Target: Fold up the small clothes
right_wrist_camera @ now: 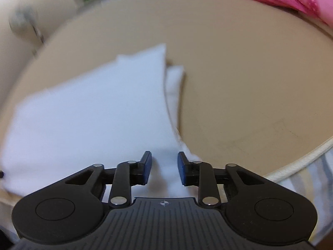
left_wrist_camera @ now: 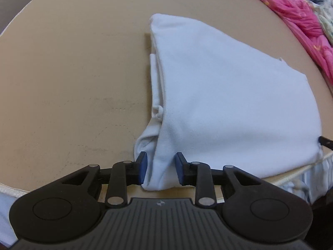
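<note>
We look down along both tools at a folded white garment (left_wrist_camera: 229,95) lying on a tan worktop (left_wrist_camera: 72,83), close to its near edge, which carries a pale piped trim; the garment's top layer is smooth, and narrower layers peek out along its left side in the left wrist view. Our left tool (left_wrist_camera: 161,167) sits at the garment's near left corner; its blue pads (left_wrist_camera: 143,166) stand apart with a bunched fold of white cloth between them, and we see a gap at each pad, so the tool reads as released rather than clenched. Our right tool (right_wrist_camera: 164,167) sits at the near right corner of the same garment (right_wrist_camera: 93,114); its pads (right_wrist_camera: 147,168) are likewise parted with white cloth lying between them and not pinched; the right wrist view is blurred. A heap of pink fabric (left_wrist_camera: 291,10) lies at the far right of the worktop, well apart from the garment.
</note>
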`<state>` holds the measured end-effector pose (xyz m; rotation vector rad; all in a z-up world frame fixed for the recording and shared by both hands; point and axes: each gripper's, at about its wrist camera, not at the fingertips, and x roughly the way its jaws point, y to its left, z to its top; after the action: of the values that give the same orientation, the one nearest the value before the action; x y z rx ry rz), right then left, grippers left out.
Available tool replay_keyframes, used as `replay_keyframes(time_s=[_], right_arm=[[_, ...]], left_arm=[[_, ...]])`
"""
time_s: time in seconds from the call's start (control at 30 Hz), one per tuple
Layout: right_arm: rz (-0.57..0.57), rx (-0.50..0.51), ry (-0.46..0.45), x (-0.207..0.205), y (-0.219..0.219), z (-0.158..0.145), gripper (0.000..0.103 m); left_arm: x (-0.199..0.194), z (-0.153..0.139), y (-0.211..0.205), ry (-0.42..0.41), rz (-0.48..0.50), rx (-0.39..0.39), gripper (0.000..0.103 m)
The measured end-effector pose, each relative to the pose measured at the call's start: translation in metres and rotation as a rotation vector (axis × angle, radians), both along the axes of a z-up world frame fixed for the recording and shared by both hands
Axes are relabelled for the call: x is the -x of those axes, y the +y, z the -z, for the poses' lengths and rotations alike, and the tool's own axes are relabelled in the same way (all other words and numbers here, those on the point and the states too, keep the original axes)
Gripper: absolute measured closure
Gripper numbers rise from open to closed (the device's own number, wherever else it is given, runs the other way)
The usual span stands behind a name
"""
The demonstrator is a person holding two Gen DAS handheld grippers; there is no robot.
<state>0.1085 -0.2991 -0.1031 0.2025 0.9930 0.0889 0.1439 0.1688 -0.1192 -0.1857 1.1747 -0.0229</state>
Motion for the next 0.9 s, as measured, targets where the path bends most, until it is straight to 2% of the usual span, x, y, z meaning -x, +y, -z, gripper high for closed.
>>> replay_keyframes(time_s=[0.07,0.13,0.2,0.3,0.37,0.4,0.5,0.53,0.6,0.63,0.67,0.7,0.77,0.83,0.9], right_arm=[[-0.026,0.031,-0.092,0.006,0.008,-0.014,0.072],[-0.025,0.024,-0.139,0.007,0.007,-0.022,0.067],[-0.011,0.023,-0.116,0.002,0.004,-0.018,0.064],[0.005,0.079,-0.017,-0.015,0.007,0.008,0.064],[0.020,0.068,-0.021,-0.016,0.004,0.009,0.063],[0.036,0.058,-0.051,-0.015,0.002,0.004,0.063],[0.068,0.052,-0.123,-0.015,-0.002,-0.004,0.063],[0.073,0.064,-0.104,-0.016,-0.003,-0.002,0.063],[0.077,0.109,-0.019,-0.024,-0.002,0.015,0.061],[0.087,0.116,-0.009,-0.026,-0.002,0.019,0.055],[0.097,0.115,-0.016,-0.028,-0.003,0.018,0.054],[0.105,0.113,-0.033,-0.028,-0.003,0.015,0.054],[0.150,0.123,-0.070,-0.021,-0.005,0.008,0.055],[0.206,0.122,-0.108,-0.013,-0.008,-0.001,0.055],[0.251,0.111,-0.156,0.001,-0.009,-0.013,0.055]], left_arm=[[0.001,-0.006,-0.001,-0.036,0.003,0.001,0.070],[0.002,-0.006,-0.003,-0.037,-0.001,0.003,0.070],[-0.003,-0.008,-0.007,-0.030,0.000,-0.004,0.070],[-0.002,-0.010,-0.010,-0.034,-0.001,-0.006,0.070],[-0.006,-0.014,-0.010,-0.038,-0.015,-0.003,0.069],[-0.005,-0.017,-0.008,-0.049,-0.026,0.002,0.069],[0.001,-0.032,0.001,-0.158,-0.060,0.047,0.069],[0.003,-0.039,0.002,-0.206,-0.067,0.066,0.069],[0.002,-0.043,0.002,-0.244,-0.069,0.095,0.070],[-0.002,-0.041,0.000,-0.235,-0.059,0.100,0.070],[-0.009,-0.034,-0.004,-0.203,-0.044,0.082,0.070],[-0.014,-0.027,-0.008,-0.166,-0.030,0.045,0.071],[-0.022,-0.010,-0.017,-0.074,0.002,-0.081,0.071],[-0.023,-0.014,-0.014,-0.081,-0.022,-0.056,0.071],[-0.017,-0.029,-0.006,-0.154,-0.047,-0.019,0.071]])
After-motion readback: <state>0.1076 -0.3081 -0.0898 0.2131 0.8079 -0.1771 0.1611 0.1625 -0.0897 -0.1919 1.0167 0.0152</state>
